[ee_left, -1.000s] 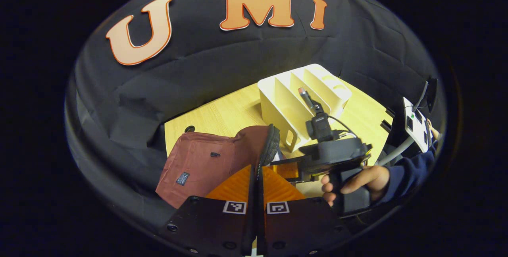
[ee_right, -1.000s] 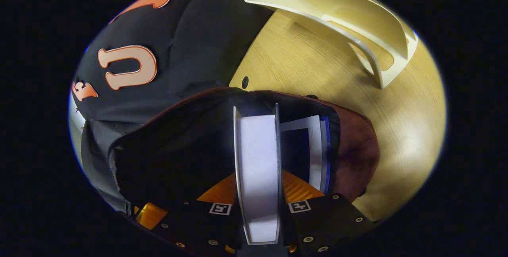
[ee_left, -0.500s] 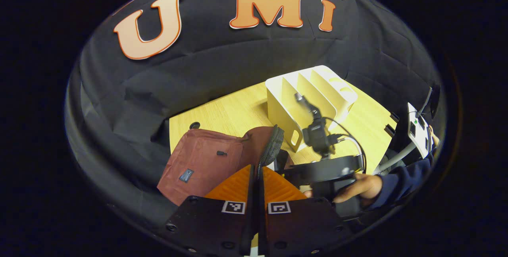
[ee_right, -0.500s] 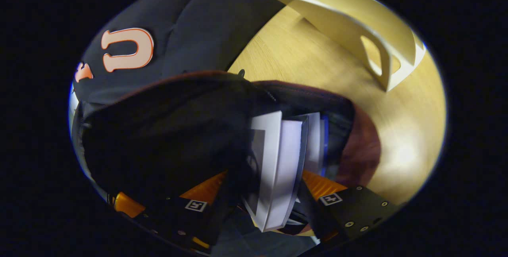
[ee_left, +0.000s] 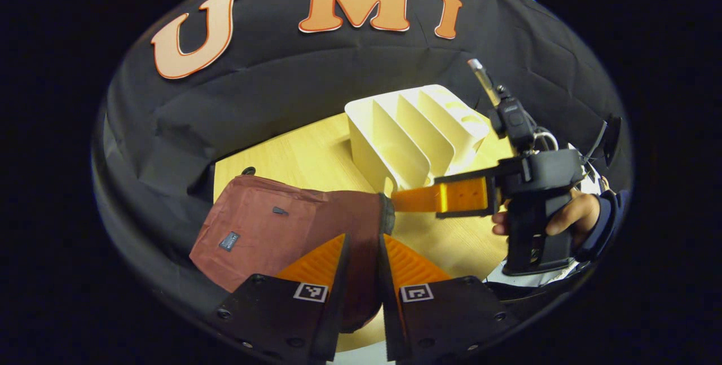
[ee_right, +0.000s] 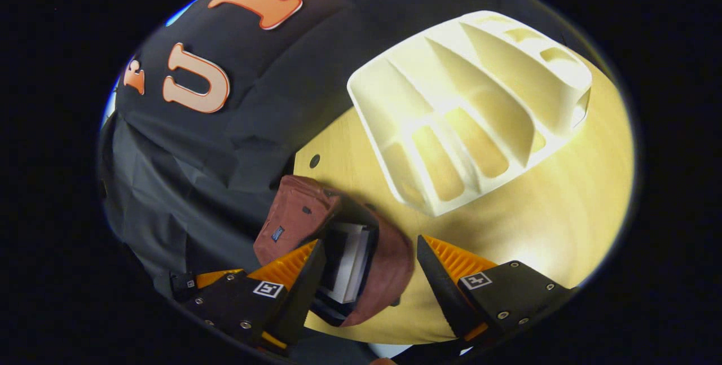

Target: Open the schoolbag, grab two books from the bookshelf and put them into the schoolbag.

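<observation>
My right gripper (ee_right: pixel 366 275) sits at the bottom of the right gripper view with its two fingers spread wide and nothing between them. I think that is because the book it carried has gone in, so it has no need to squeeze. Just above those fingers, low in the middle of that view, is the schoolbag (ee_right: pixel 389 258). Its mouth is open, and I can see the pale page edges of the books (ee_right: pixel 350 260) standing inside it (I think there are two, but they are small and I cannot be sure).

In the left gripper view my left gripper (ee_left: pixel 362 275) is at the bottom middle. Its fingers are a little apart, with only a narrow gap, and they hold nothing. The red-brown cloth of the bag shows through the gap, but I cannot tell if the fingers touch it. I think this hand stays low by the bag to keep it from tipping.

The bookshelf (ee_left: pixel 414 131) is the cream rack in the upper middle of that view, standing on the wooden table (ee_left: pixel 299 159). Its slots look bare, which fits with the books being in the bag. To me the job looks about done.
</observation>
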### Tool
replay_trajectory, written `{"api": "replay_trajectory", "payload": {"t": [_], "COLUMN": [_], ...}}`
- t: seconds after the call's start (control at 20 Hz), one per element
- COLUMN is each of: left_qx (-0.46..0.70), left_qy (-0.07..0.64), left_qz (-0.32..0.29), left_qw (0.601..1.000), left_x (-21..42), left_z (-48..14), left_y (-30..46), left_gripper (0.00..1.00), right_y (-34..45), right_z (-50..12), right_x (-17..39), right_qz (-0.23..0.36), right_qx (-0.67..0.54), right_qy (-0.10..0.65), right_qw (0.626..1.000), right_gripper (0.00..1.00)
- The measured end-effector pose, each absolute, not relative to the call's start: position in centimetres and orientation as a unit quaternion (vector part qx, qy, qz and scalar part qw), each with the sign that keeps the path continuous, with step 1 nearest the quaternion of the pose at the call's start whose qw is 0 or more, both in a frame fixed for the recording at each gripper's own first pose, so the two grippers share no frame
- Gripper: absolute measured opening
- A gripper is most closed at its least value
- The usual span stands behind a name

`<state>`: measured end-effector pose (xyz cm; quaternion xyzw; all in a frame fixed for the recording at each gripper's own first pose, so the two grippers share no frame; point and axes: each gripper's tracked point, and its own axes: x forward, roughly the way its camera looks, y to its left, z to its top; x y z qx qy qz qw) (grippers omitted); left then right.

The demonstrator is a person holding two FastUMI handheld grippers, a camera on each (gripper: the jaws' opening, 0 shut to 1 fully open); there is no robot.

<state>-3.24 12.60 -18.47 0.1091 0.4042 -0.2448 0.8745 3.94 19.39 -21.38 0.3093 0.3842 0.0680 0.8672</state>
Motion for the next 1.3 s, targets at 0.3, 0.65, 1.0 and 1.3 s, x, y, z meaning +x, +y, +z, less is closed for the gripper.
{"api": "replay_trajectory", "payload": {"t": [0.3,0.65,1.0,1.3], "left_qx": [0.082,0.046,0.024,0.013], "left_qy": [0.395,0.309,0.177,0.069], "left_qz": [-0.222,-0.156,-0.085,-0.034], "left_qw": [0.888,0.937,0.98,0.997], "left_x": [-3.7,-2.2,-1.6,-2.8], "left_z": [-18.0,-12.1,-4.3,2.4], "left_y": [6.6,-0.9,-6.1,-7.5], "left_gripper": [0.73,0.95,0.96,0.95], "right_y": [8.0,-1.0,-7.3,-7.6], "right_z": [-13.8,-7.2,-0.8,3.9], "right_x": [4.1,3.4,1.4,-0.5], "right_qz": [0.036,0.031,0.037,0.057], "right_qx": [0.226,0.117,-0.002,-0.016], "right_qy": [0.286,0.204,0.115,0.065], "right_qw": [0.93,0.971,0.993,0.996], "right_gripper": [0.97,0.97,0.97,0.97]}}
